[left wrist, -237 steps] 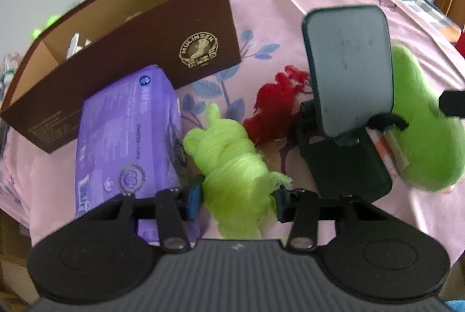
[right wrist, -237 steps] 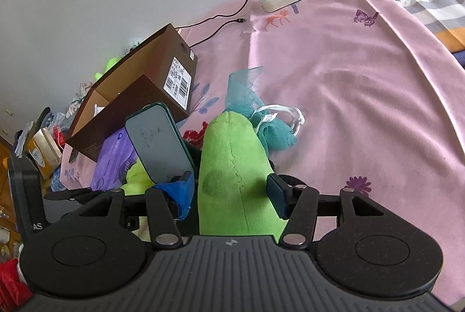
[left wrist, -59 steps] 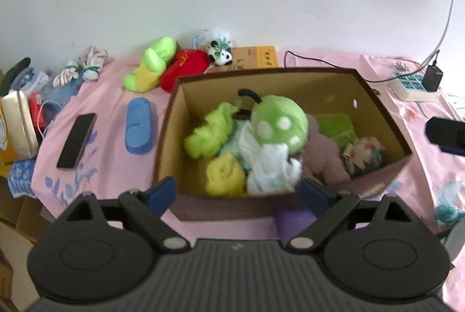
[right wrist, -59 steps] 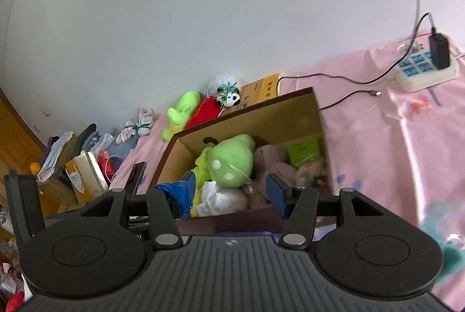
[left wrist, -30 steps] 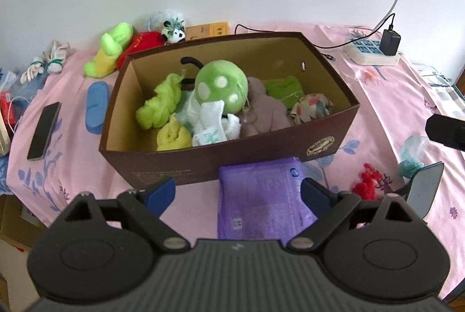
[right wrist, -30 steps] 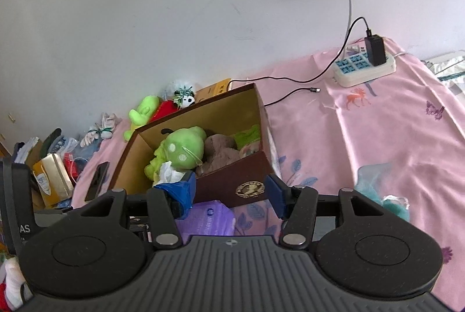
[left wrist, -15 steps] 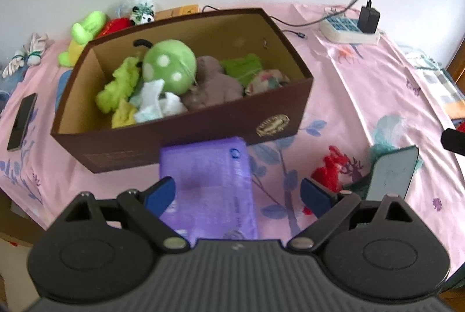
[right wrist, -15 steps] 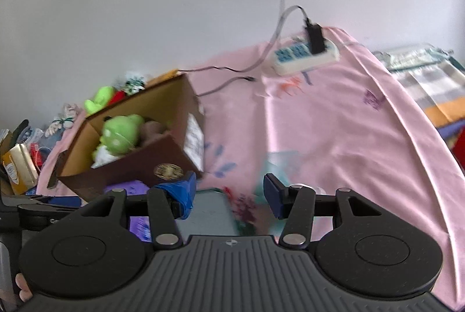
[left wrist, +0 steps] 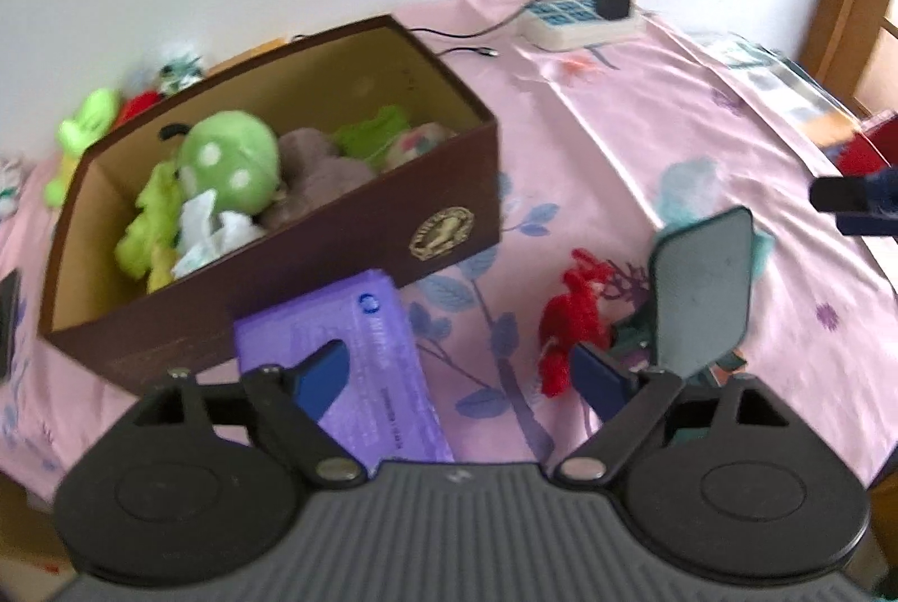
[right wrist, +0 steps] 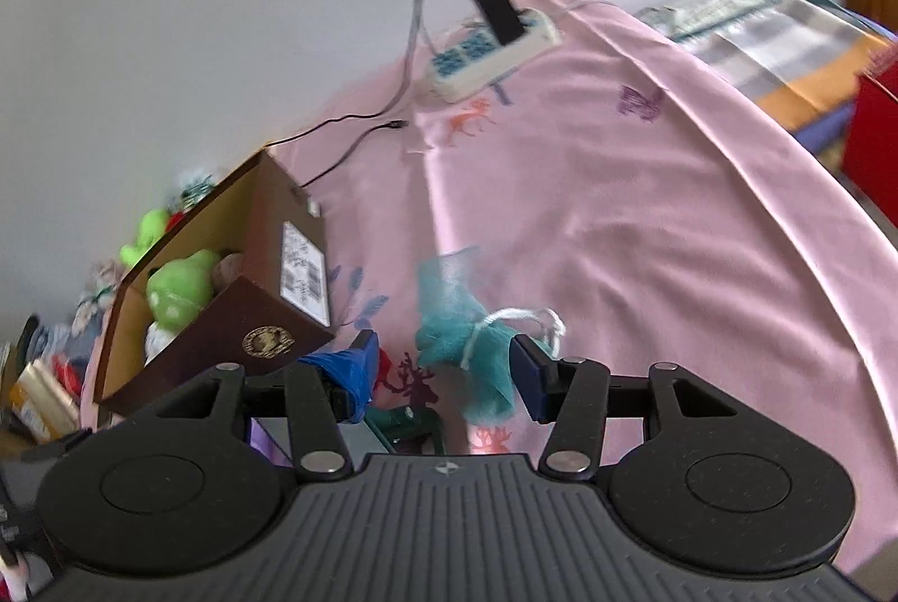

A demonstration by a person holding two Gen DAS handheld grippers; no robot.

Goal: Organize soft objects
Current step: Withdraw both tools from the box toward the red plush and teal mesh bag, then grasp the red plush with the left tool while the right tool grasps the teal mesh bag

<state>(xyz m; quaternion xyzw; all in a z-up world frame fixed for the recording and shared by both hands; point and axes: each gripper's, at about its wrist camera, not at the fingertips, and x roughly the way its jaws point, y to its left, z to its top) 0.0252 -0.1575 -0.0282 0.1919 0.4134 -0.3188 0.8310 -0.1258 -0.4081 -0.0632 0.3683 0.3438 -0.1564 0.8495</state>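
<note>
The brown cardboard box (left wrist: 359, 231) holds a green spotted plush (left wrist: 230, 161), a mauve plush and lime yarn; the same box (right wrist: 264, 316) shows at the left of the right wrist view. A red yarn tuft (left wrist: 575, 318) lies on the pink cloth just ahead of my open left gripper (left wrist: 460, 372). A teal mesh pouf (right wrist: 466, 338) with a white cord sits between the fingers of my open right gripper (right wrist: 443, 375), which are not touching it.
A purple tissue pack (left wrist: 359, 355) lies before the box. A dark phone stand (left wrist: 701, 288) rises right of the red yarn. A white power strip (right wrist: 488, 52) with cables is at the back. Plush toys (left wrist: 84, 136) lie behind the box. The table edge drops off right.
Both grippers let go of the green items, which now lie in the box. They swung back right and down: the left toward the red yarn, the right over the teal pouf.
</note>
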